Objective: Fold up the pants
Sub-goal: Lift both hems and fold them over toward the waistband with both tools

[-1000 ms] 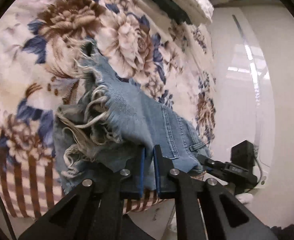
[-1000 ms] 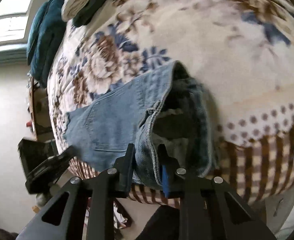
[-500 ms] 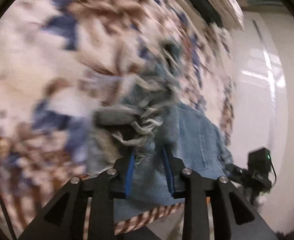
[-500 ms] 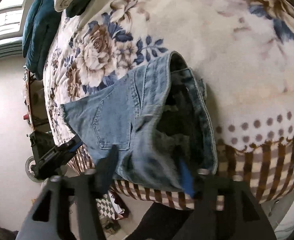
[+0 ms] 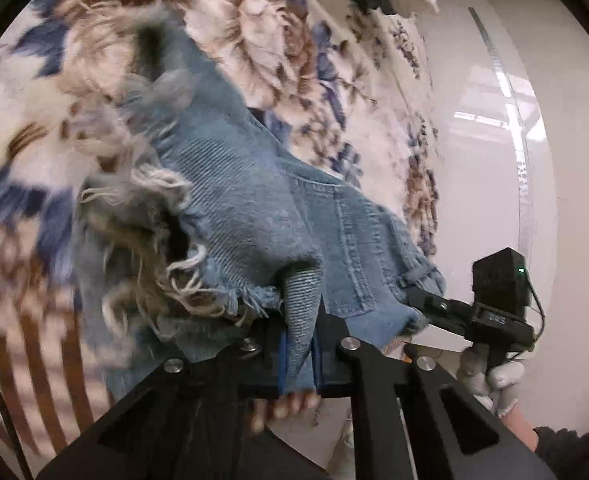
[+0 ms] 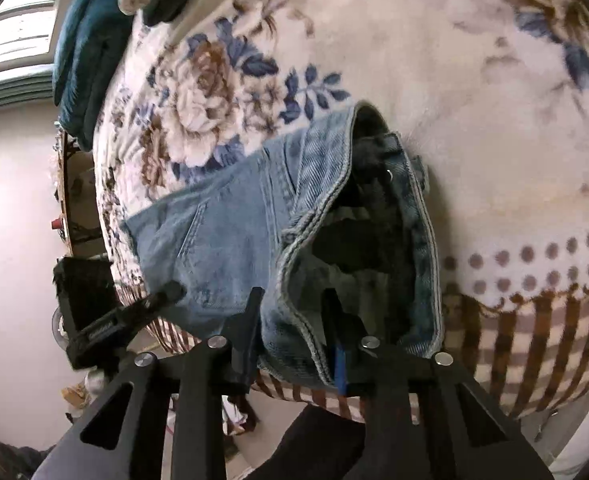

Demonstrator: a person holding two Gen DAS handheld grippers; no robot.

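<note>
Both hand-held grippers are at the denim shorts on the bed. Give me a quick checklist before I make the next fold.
1. Left hand-held gripper clamped on the frayed hem of the denim shorts: ok.
2. Right hand-held gripper clamped on the waistband: not ok, jaws wide, denim loose between them.
3. Shorts flat: not ok, waist gapes open, hem bunched.
4. Shorts fully on the floral blanket: not ok, they overhang the near edge.
5. Layers pinched at the hem: cannot tell.

One pair of denim shorts (image 5: 254, 208) lies on one floral blanket (image 6: 474, 80). Two grippers show, the left gripper (image 5: 299, 354) and the right gripper (image 6: 294, 320). One teal cloth (image 6: 82, 56) sits at the far end.
</note>
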